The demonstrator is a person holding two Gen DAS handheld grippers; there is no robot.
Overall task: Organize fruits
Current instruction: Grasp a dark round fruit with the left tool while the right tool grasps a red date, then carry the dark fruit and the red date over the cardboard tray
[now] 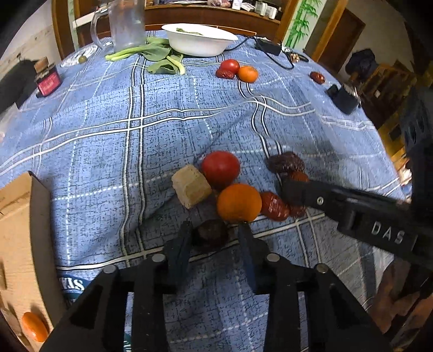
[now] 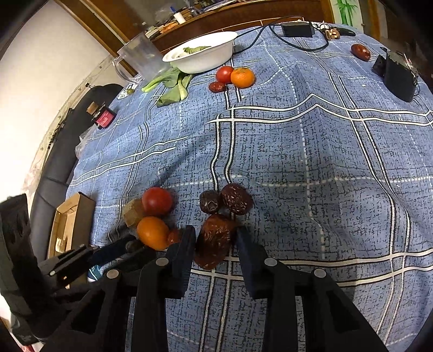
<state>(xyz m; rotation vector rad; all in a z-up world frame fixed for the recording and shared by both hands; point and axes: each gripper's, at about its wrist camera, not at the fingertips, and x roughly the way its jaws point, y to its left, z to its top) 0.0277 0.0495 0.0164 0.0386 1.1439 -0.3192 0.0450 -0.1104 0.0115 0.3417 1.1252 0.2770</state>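
Observation:
On the blue checked tablecloth (image 1: 108, 130) lies a cluster: a red tomato (image 1: 220, 168), an orange (image 1: 238, 202), a tan cube (image 1: 190, 186), red dates (image 1: 274, 206) and dark dates (image 1: 285, 162). My left gripper (image 1: 215, 234) stands open around a dark date (image 1: 210, 234), which touches the left finger. My right gripper (image 2: 215, 238) has its fingers on both sides of a large red date (image 2: 213, 243) and looks shut on it. It also shows in the left wrist view (image 1: 293, 189). A second tomato (image 1: 229, 65), orange (image 1: 247, 73) and date (image 1: 224, 73) lie far back.
A cardboard box (image 1: 16, 243) with an orange (image 1: 33, 326) in it sits at the left edge. A white bowl (image 1: 199, 40), leafy greens (image 1: 159, 58) and a clear jug (image 1: 125, 24) stand at the back. A lone date (image 1: 317, 77), a black device (image 1: 343, 97) and a small bottle (image 1: 47, 80) lie around.

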